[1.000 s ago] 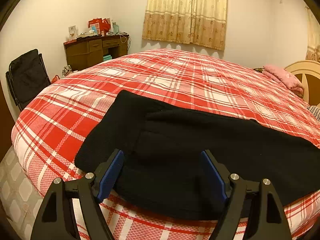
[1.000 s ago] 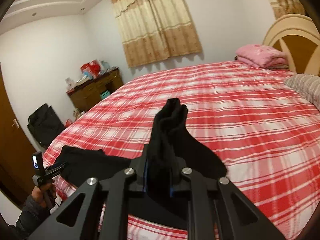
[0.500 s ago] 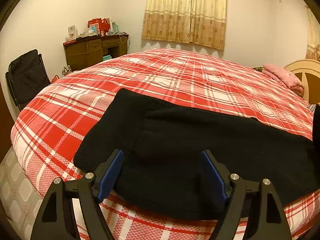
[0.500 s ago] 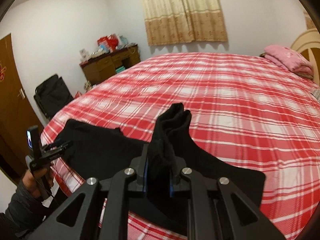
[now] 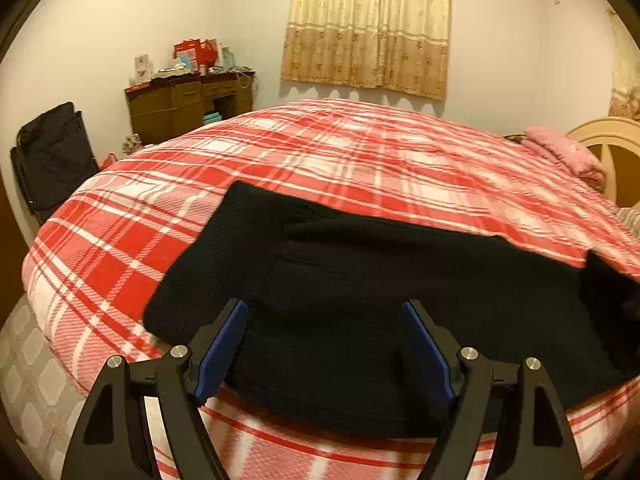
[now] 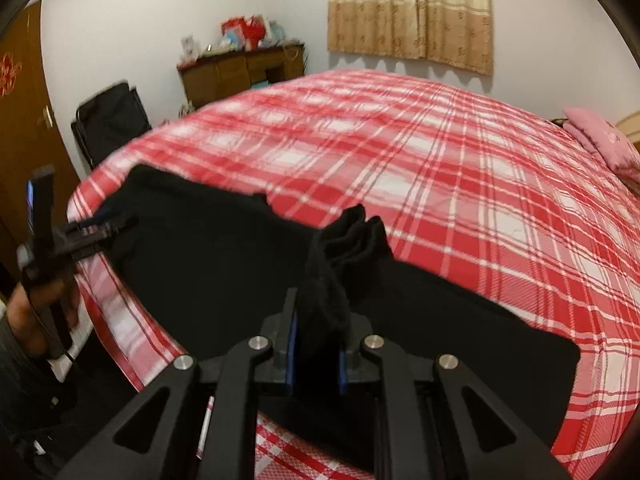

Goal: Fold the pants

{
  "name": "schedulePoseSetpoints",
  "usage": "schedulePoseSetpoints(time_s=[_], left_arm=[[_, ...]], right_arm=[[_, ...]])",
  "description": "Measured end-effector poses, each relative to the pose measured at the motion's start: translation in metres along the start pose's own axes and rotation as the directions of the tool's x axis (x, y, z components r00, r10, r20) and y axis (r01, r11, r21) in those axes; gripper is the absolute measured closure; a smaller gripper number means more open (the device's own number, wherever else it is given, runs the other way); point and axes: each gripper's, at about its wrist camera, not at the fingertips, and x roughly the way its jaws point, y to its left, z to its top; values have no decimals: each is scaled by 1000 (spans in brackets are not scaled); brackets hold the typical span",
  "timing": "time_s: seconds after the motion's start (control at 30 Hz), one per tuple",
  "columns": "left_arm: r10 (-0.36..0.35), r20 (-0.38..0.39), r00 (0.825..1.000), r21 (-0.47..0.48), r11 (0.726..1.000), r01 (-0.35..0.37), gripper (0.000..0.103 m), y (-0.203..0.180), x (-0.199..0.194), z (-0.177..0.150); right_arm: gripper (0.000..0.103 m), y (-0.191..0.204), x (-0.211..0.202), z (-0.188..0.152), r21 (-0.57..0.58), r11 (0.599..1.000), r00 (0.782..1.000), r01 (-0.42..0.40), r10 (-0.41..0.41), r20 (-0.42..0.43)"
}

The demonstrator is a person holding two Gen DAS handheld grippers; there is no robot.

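Between the right tool's [image 6: 316, 344] jaws bunches black pants [image 6: 208, 264] fabric.

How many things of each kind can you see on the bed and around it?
Black pants: 1
Pink pillow: 1
Red plaid bedspread: 1
Wooden desk: 1
Black folding chair: 1
Curtain: 1
Total: 6

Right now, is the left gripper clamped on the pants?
No: in the left wrist view the left gripper stands wide open, its blue pads apart over the black pants, pinching no cloth.
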Motion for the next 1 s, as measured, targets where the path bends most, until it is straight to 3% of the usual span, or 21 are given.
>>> schedulePoseSetpoints(time_s=[0.07, 0.13, 0.2, 0.3, 0.4, 0.5, 0.6, 0.7, 0.77, 0.8, 0.83, 0.87, 0.9, 1.0], left_arm=[[-51, 6, 999, -3, 999, 51, 23, -9, -6, 1], [-146, 4, 989, 8, 989, 146, 23, -27, -14, 0], [-229, -13, 973, 14, 973, 229, 23, -43, -17, 0], [-389, -58, 920, 15, 921, 390, 23, -77, -18, -2], [-490, -126, 862, 9, 869, 495, 23, -112, -10, 0], [-542, -191, 818, 7, 833, 553, 23, -147, 4, 3], [-522, -249, 816, 36, 836, 547, 23, -175, 18, 4], [-536, -319, 781, 22, 820, 572, 24, -200, 33, 3], [-502, -329, 800, 35, 840, 542, 37, -209, 37, 3], [-495, -329, 804, 44, 843, 537, 61, -212, 37, 3], [-493, -338, 802, 42, 843, 537, 94, -215, 37, 3], [-503, -354, 788, 26, 837, 546, 94, -214, 37, 3], [-512, -345, 786, 13, 835, 550, 94, -210, 32, 5], [-518, -293, 804, 6, 839, 544, 94, -197, 19, 14]], right_arm=[[83, 2, 10, -5, -17, 1000, 1000, 6, -6, -30], [78, 4, 22, -10, -27, 1000, 997, -3, 1, -73], [49, 5, 27, -16, -45, 999, 993, -9, 4, -119], [42, -1, 2, -23, -54, 998, 996, -35, 30, -85], [29, -23, -36, -30, -21, 1000, 1000, -12, 12, -19], [18, -55, -69, -43, 62, 998, 999, 4, -6, 42], [18, -85, -89, -63, 150, 987, 994, 51, -64, 88], [18, -103, -98, -79, 222, 970, 981, 104, -138, 140], [18, -111, -97, -79, 243, 965, 981, 98, -135, 139], [18, -114, -94, -81, 255, 962, 980, 93, -133, 145], [18, -116, -92, -82, 262, 961, 980, 92, -134, 150], [18, -117, -90, -83, 260, 961, 980, 90, -132, 148], [18, -117, -88, -84, 253, 963, 981, 86, -127, 148], [18, -115, -90, -86, 248, 966, 978, 73, -117, 171]])
